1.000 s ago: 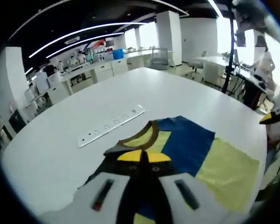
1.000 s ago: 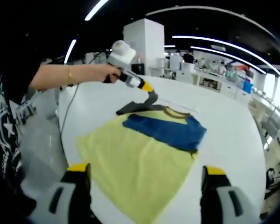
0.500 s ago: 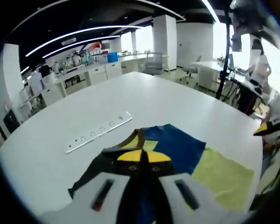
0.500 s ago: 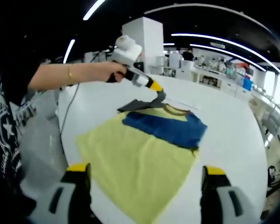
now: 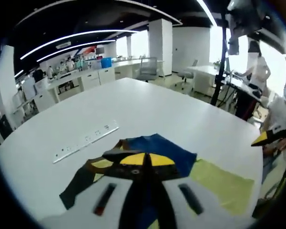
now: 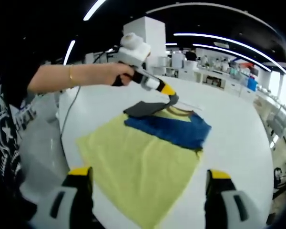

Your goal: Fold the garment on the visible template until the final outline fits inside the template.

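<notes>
A yellow-green garment [image 6: 143, 162] with a blue band [image 6: 169, 129] across its chest and a brown collar lies flat on the white table [image 6: 229, 133]. My left gripper [image 6: 171, 98], held by a person's hand, is shut on the dark sleeve [image 6: 145, 109] and holds it just above the band. In the left gripper view, the left gripper [image 5: 145, 160] has its yellow-tipped jaws pressed together on the dark sleeve [image 5: 81, 181], with the blue band [image 5: 167, 148] beyond. My right gripper [image 6: 149, 172] stands open above the garment's near hem, nothing between its jaws.
A white power strip [image 5: 86, 140] lies on the table [image 5: 148, 105] beyond the collar. A person's bare arm [image 6: 71, 76] reaches in from the left. The table's rounded edge runs close under the right gripper. Desks, chairs and a dark stand [image 5: 219, 71] fill the room behind.
The left gripper has carried the dark sleeve inward over the garment towards the blue band, folding it over. The right gripper has stayed open and still.
</notes>
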`<state>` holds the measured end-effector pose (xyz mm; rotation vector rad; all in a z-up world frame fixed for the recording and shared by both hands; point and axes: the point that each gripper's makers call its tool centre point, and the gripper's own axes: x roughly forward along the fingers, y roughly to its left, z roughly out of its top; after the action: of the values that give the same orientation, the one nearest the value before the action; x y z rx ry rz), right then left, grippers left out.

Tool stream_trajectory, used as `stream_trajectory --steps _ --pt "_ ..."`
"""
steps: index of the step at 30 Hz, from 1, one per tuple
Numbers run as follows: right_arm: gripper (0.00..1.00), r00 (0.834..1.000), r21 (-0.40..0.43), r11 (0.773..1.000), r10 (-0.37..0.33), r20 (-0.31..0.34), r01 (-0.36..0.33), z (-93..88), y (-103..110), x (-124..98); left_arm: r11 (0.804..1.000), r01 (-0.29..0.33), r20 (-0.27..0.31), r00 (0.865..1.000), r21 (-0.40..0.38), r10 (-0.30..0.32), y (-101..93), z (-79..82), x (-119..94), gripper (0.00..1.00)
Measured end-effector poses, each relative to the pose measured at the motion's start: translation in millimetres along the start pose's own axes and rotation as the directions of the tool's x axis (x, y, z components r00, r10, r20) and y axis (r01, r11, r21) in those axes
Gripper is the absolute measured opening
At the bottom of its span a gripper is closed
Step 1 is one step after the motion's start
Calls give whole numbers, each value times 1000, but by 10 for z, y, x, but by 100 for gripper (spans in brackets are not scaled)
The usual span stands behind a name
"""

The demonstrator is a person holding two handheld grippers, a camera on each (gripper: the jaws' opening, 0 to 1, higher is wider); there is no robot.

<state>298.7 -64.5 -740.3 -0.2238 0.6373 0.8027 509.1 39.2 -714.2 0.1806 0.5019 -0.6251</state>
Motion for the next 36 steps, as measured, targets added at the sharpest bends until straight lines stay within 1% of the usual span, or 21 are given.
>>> stream_trajectory --steps 3,5,11,13,15,18,19,21,24,27,28,30,31,36 --pt "100 1000 11 1000 -5 1 5 -16 -23 -8 1000 9 -10 1000 19 -9 -60 -6 54 0" --pt "100 1000 11 1000 -9 3 9 -21 -34 -12 1000 21 -11 1000 16 -21 -125 3 65 0" --pt "100 1000 18 1000 -7 -2 7 -45 -26 -2 999 49 -3 999 24 -49 -261 25 108 0" --pt "100 1000 21 1000 -7 0 7 -46 -24 2 998 64 -3 998 29 -64 -344 16 134 0" --pt "100 1000 23 1000 -8 -2 8 -57 -30 5 996 78 -12 997 40 -77 -445 -18 155 0" --pt "100 1000 27 1000 -8 -4 8 -75 -40 11 993 88 -29 996 73 -86 -493 -74 220 0" --pt "100 1000 30 1000 -8 -6 8 -87 -52 12 991 95 -41 995 92 -92 -530 -115 241 0" --pt "100 1000 31 999 -13 -6 13 -94 -67 9 990 98 -49 994 97 -94 -585 -168 249 0" --pt "100 1000 37 999 -17 -6 17 -106 -91 1 988 121 -57 992 94 -116 -667 -242 292 0" --pt "100 1000 37 999 -19 -12 20 -129 -108 1 985 134 -67 990 105 -127 -745 -274 278 0" --pt "100 1000 37 999 -21 -11 21 -131 -112 2 983 144 -72 988 118 -136 -780 -283 320 0" --pt "100 1000 43 999 -19 -11 19 -136 -103 4 979 153 -77 987 135 -143 -821 -304 337 0" --pt "100 1000 44 999 -19 -10 20 -141 -105 6 975 158 -90 985 153 -146 -844 -340 350 0" --pt "100 1000 48 999 -20 -15 21 -159 -95 12 969 169 -117 982 178 -150 -911 -470 398 0"
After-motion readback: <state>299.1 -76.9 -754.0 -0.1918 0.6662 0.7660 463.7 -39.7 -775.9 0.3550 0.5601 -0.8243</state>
